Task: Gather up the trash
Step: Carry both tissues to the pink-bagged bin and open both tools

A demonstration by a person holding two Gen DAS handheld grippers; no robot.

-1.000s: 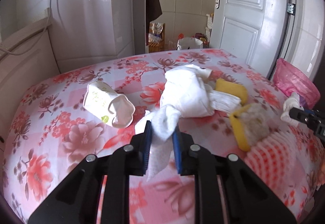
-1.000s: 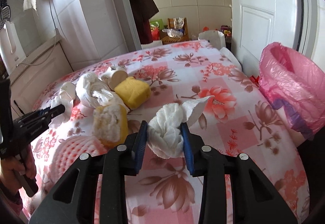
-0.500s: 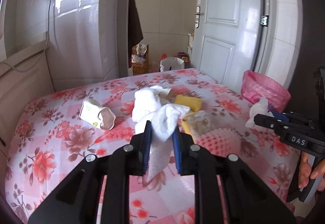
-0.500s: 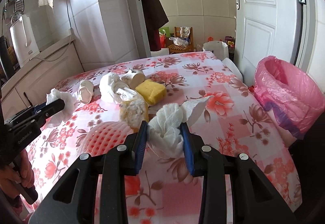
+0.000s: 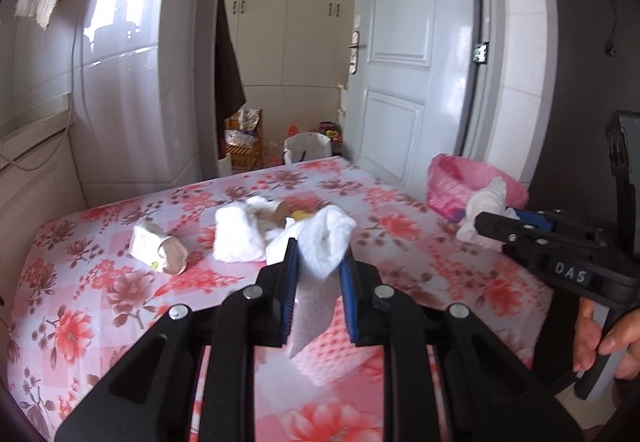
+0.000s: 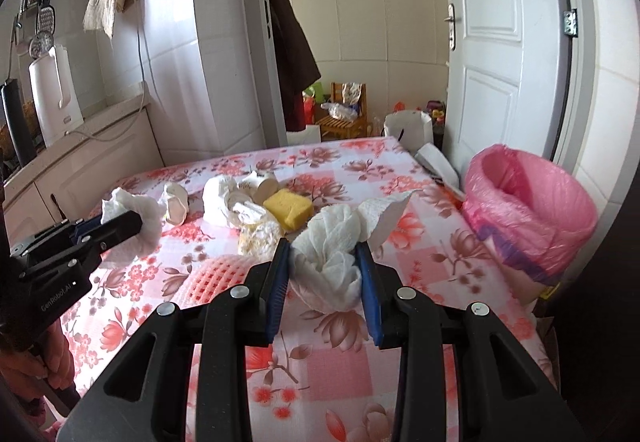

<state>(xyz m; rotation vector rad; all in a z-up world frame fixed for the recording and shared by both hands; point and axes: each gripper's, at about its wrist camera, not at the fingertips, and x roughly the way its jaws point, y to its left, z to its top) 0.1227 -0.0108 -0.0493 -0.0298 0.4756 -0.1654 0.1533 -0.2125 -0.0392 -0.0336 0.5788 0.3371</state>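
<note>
While both claws clamp tissue wads, left claw [image 5: 318,270] (white tissue [image 5: 325,242]), right claw [image 6: 324,266] beside pink-lined bin [image 6: 532,209] off table edge [image 6: 432,177].

"DAS" on right tool [image 5: 496,228] | "GenRoboLAI" on left tool [image 6: 120,228]

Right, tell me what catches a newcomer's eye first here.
Each gripper is shut on a crumpled white tissue: the left gripper holds its wad above the floral tablecloth, the right gripper its own wad. The pink-lined trash bin stands open off the table's right edge.
</note>
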